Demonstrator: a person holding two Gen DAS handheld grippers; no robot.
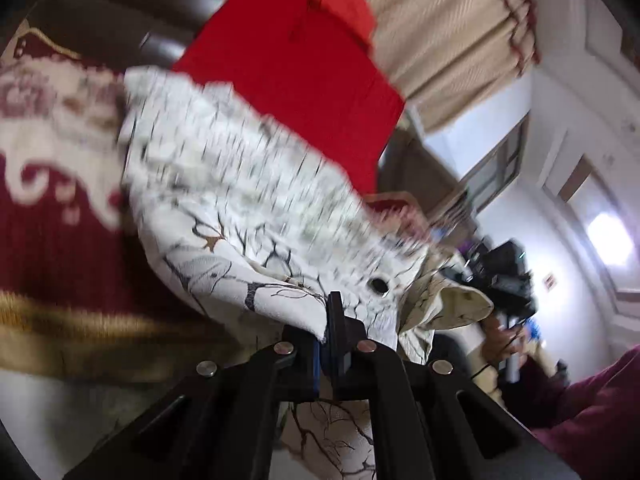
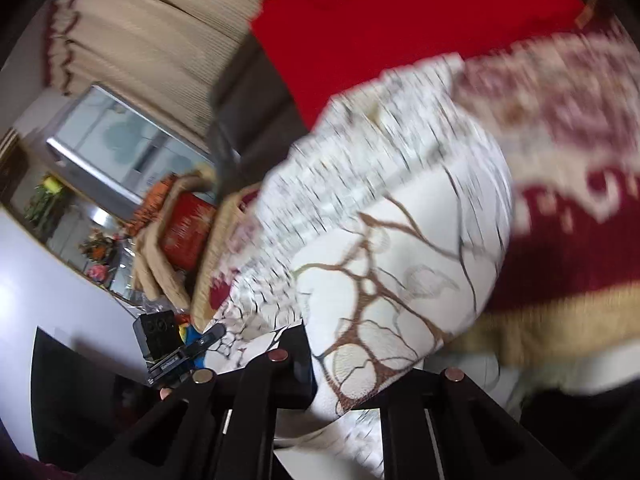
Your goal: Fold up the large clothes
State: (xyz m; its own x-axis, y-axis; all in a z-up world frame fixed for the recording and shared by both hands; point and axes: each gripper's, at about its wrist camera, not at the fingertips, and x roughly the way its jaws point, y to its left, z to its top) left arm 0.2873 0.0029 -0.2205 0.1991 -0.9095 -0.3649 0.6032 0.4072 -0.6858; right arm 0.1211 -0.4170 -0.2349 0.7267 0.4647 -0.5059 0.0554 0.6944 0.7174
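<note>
A white garment [image 1: 224,184] printed with dark and brown branch lines is lifted above a dark red patterned blanket [image 1: 60,240]. My left gripper [image 1: 334,320] is shut on a lower edge of the garment. In the right wrist view the same garment [image 2: 400,248] drapes over my right gripper [image 2: 344,364], whose jaws are shut on the cloth; the fingertips are hidden under it. The right gripper shows in the left wrist view [image 1: 504,280], and the left one in the right wrist view [image 2: 168,340]. Both views are motion blurred.
A bright red cloth [image 1: 296,60] lies behind the garment on a dark sofa [image 1: 132,20]. Beige curtains [image 1: 448,32] hang beyond. The blanket has a tan border [image 2: 560,320]. A glass table with flowers [image 2: 96,248] stands at left in the right wrist view.
</note>
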